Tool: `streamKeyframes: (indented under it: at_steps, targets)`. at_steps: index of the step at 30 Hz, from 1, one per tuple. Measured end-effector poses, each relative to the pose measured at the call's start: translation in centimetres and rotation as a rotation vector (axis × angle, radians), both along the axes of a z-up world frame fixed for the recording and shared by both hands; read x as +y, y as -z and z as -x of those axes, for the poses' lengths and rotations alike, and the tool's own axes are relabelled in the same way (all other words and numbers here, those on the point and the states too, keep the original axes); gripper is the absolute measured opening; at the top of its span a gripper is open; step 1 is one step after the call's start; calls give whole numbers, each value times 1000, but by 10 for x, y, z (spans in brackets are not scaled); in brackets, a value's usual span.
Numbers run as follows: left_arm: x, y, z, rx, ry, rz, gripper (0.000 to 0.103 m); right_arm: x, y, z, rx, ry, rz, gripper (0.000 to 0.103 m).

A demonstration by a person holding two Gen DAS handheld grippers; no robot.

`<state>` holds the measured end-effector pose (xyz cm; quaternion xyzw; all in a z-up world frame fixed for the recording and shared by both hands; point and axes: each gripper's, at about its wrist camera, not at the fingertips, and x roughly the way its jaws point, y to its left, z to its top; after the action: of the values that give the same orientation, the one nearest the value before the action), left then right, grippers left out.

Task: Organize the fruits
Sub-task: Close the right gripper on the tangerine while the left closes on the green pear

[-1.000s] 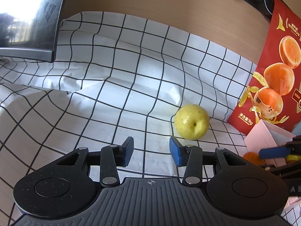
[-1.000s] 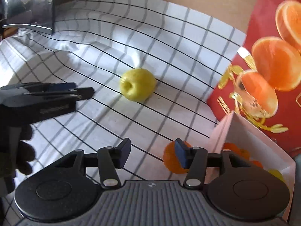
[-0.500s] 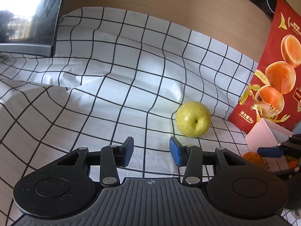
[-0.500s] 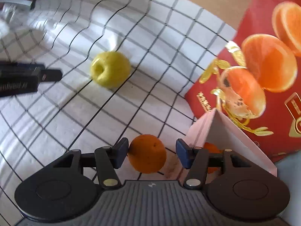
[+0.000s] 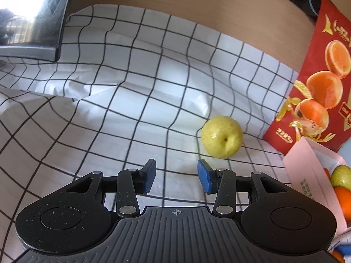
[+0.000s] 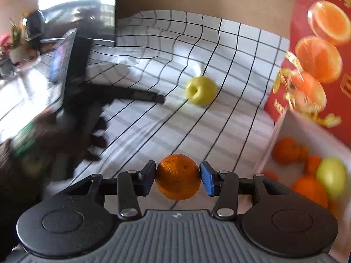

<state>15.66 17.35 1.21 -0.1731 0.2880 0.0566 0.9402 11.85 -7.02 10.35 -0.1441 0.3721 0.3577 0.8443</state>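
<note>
Fruits lie in three places. An orange [image 6: 177, 176] sits at the lower centre of the right wrist view, squarely between the two blue pads of the right tool [image 6: 178, 178]; both pads meet its sides while the jaws are closing on it, so the orange is gripped. A yellow-green apple [image 6: 201, 90] rests above it in that frame, right of centre, on the checked cloth [image 6: 230, 50] that covers the worktop, well apart from the right tool. At the lower right edge, a pale pink box [image 6: 268, 149] holds several oranges and one green fruit [image 6: 331, 176]; the box stands just to the right of the right tool's fingers. A red package printed with oranges [image 6: 318, 43] stands upright behind the box along the right edge.

In the left wrist view, the same apple [image 5: 222, 139] lies right of centre, just above and slightly to the right of the left tool [image 5: 176, 178]. The left tool's jaws stand partly open with only bare cloth [image 5: 131, 87] between them; the apple is near the right pad but not touching it. The pink box [image 5: 311, 175] shows at the lower right edge, the red package [image 5: 318, 83] above it. The left tool appears in the right wrist view as a dark, blurred shape [image 6: 131, 94] at the left, its tip pointing at the apple and just short of it.
</note>
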Motion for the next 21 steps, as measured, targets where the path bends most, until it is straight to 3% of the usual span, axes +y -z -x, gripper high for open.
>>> streamKeyframes:
  at_steps: [5, 8, 14, 18, 21]
  targets:
    - [4, -11, 2, -76, -1, 50, 46, -56, 18, 23, -16, 100, -19, 44]
    - [2, -23, -11, -55, 5, 54, 46, -73, 29, 28, -67, 136, -5, 45]
    - [-40, -64, -55, -25, 137, -146, 46, -84, 46, 27, -86, 96, -167, 58]
    - [-66, -71, -98, 78, 225, -234, 47, -83, 56, 24, -110, 105, -239, 67]
    - [-87, -62, -125, 172, 261, -377, 48, -89, 54, 27, -104, 75, -288, 67]
